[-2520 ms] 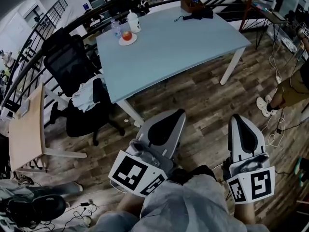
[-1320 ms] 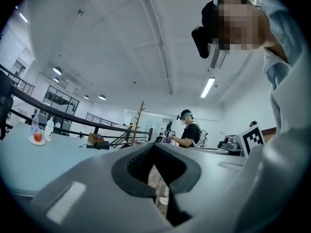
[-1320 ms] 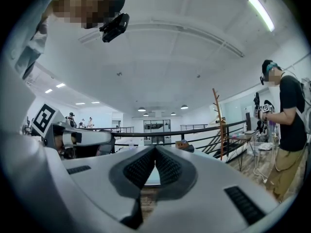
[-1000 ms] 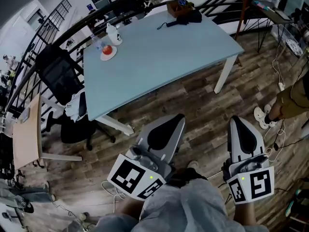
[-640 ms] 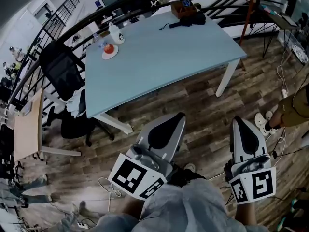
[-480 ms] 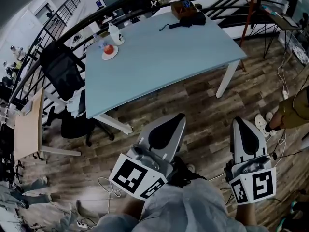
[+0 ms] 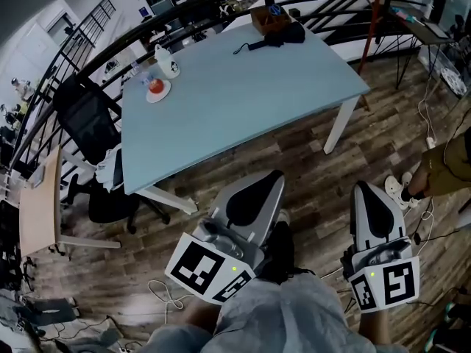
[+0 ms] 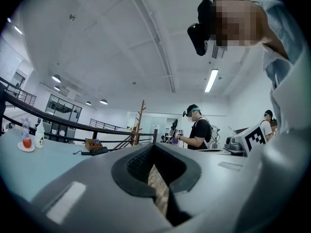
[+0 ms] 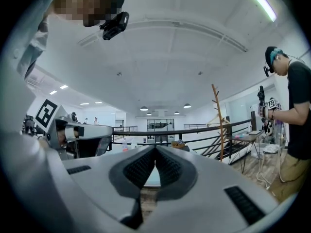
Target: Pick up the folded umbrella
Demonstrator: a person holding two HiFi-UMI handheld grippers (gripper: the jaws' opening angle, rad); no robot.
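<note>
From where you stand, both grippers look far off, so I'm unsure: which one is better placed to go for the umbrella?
Right, probably. The umbrella lies at the table's far right end. It sits almost straight beyond the right gripper's shut fingers, but off to the left of the left gripper's.

Head view steeply down from above; gripper views low, level, toward the shared table [image 7: 243, 87]

Ahead of you, the umbrella [image 7: 268, 41] lies at the tabletop's [image 7: 243, 101] far edge, just before the box [image 7: 266, 17]; plate [image 7: 156, 88] and bottle [image 7: 168, 63] sit far left, chair [image 7: 99, 149] beyond
</note>
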